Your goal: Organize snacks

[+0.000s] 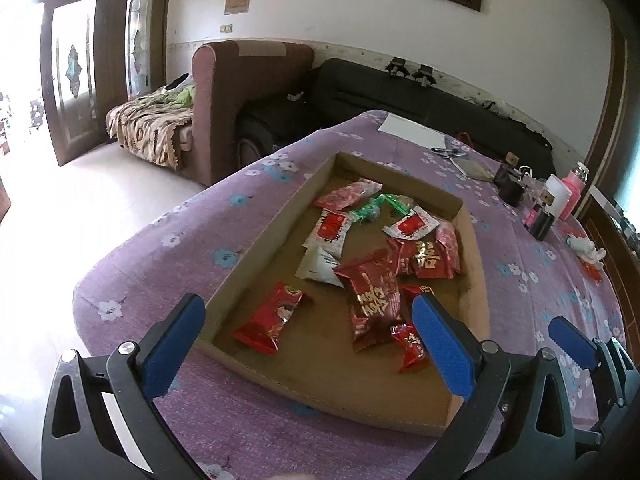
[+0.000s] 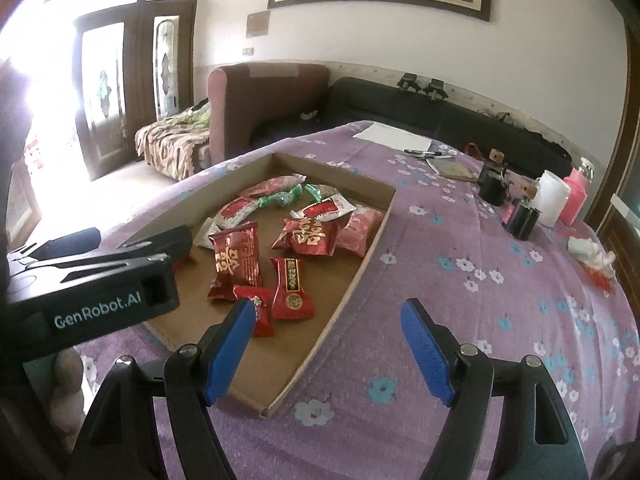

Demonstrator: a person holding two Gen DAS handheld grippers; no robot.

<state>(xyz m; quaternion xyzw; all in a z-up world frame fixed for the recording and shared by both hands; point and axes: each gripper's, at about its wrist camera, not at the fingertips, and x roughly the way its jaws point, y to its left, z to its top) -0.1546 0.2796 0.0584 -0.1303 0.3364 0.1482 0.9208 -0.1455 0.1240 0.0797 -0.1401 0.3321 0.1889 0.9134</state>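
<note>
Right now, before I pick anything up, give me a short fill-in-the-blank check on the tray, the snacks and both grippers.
1. The snack packets lie inside a shallow ____ tray.
2. Among the mostly red packets, one twisted wrapper near the far end is ____.
3. The left gripper and the right gripper are both ____ and hold nothing.
4. The tray rests on a floral cloth that is ____.

Missing words: cardboard; green; open; purple

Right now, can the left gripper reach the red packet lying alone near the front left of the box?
Probably yes: the left gripper is open just above the cardboard box, and nothing covers the red packet.
</note>
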